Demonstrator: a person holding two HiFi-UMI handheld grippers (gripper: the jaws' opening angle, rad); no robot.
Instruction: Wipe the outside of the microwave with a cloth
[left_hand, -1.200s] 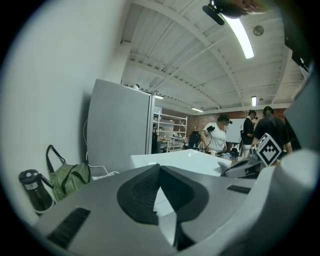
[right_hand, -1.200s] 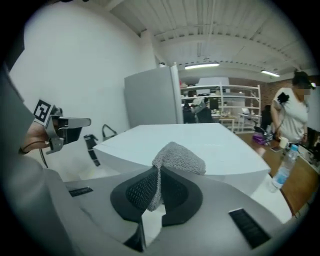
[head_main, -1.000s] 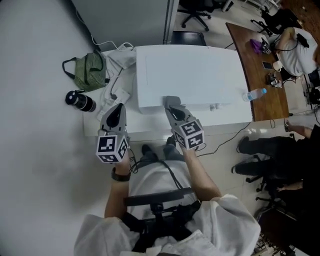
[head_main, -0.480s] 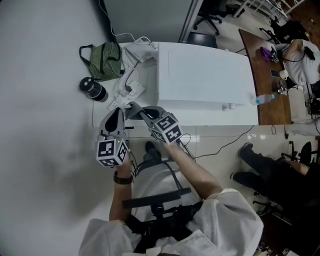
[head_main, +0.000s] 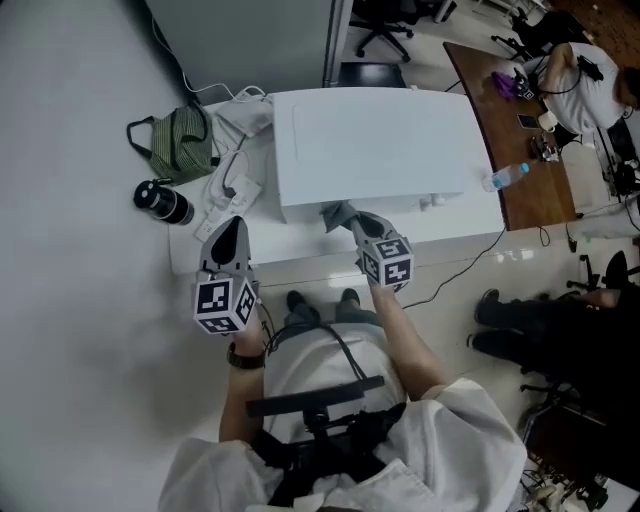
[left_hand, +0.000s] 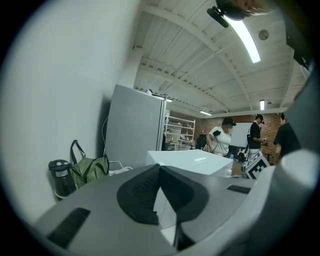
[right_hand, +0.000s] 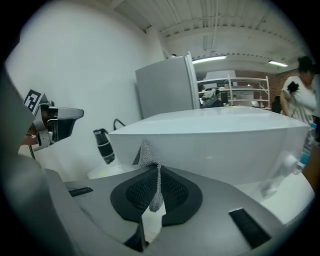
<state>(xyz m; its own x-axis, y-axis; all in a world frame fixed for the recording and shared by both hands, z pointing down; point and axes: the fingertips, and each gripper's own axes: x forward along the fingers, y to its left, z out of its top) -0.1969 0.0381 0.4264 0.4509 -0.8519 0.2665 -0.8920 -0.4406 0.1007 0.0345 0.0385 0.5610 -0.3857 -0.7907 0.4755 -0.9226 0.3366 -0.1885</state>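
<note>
Grey mesh cloth (right_hand: 146, 155) is pinched between the closed jaws of the right gripper (right_hand: 152, 180), with a peak of it standing up past the tips. The white microwave (right_hand: 215, 145) stands close ahead of those jaws, its near face filling the right gripper view.

Half a second ago this gripper was swung well over to its left, beside the left gripper and clear of the microwave. Now, in the head view, it is back at the box's near upper edge, roughly where it was a second ago. The cloth appears to touch that edge, though contact cannot be confirmed. This reads as a back-and-forth wiping stroke along the near side, so the wiping seems under way, with the top and far faces probably still to do.

The left gripper (head_main: 234, 222) has its jaws shut on nothing and hangs idle. The microwave's corner lies ahead and right of its jaws, and a green striped bag (left_hand: 89, 170) and a black flask (left_hand: 61, 176) lie ahead and left.
</note>
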